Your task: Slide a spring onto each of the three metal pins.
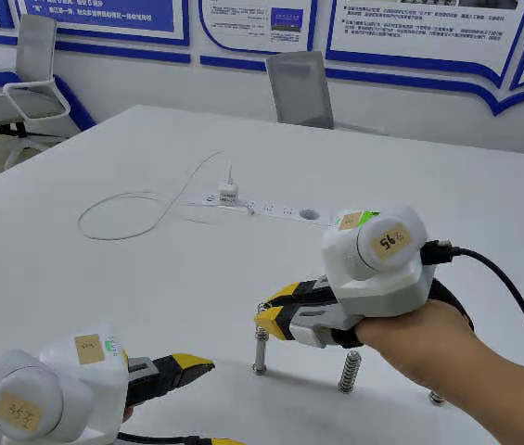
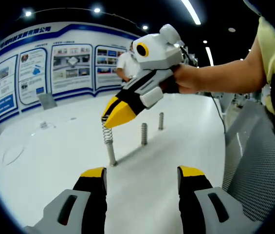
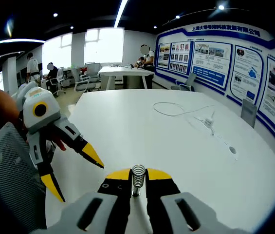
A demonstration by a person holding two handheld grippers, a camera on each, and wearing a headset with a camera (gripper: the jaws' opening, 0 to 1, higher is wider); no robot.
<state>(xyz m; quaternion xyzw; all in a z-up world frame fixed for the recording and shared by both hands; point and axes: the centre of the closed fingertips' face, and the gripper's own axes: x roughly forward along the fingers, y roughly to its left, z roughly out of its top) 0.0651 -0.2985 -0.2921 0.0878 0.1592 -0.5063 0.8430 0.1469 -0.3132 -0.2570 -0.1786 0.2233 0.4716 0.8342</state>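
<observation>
**Right hand-held gripper** (image 3: 138, 175) pinching a spring (image 2: 107, 130) between its yellow-tipped jaws, at the top of the first pin (image 1: 260, 350), the landmark here. The spring covers the upper part of this pin; the lower shaft is bare down to the white surface (image 1: 150, 278). A second pin (image 1: 349, 371), just beside the first pin, is coil-covered over its whole length. A third pin (image 1: 436, 397), farther from the first pin along the same row, is partly hidden behind the person's hand (image 1: 428, 338). **Left hand-held gripper** (image 2: 142, 171) — jaws spread wide, holding nothing — hovers near the first pin, apart from it and pointing toward it. A power strip (image 1: 262, 209) lies well beyond the first pin.
</observation>
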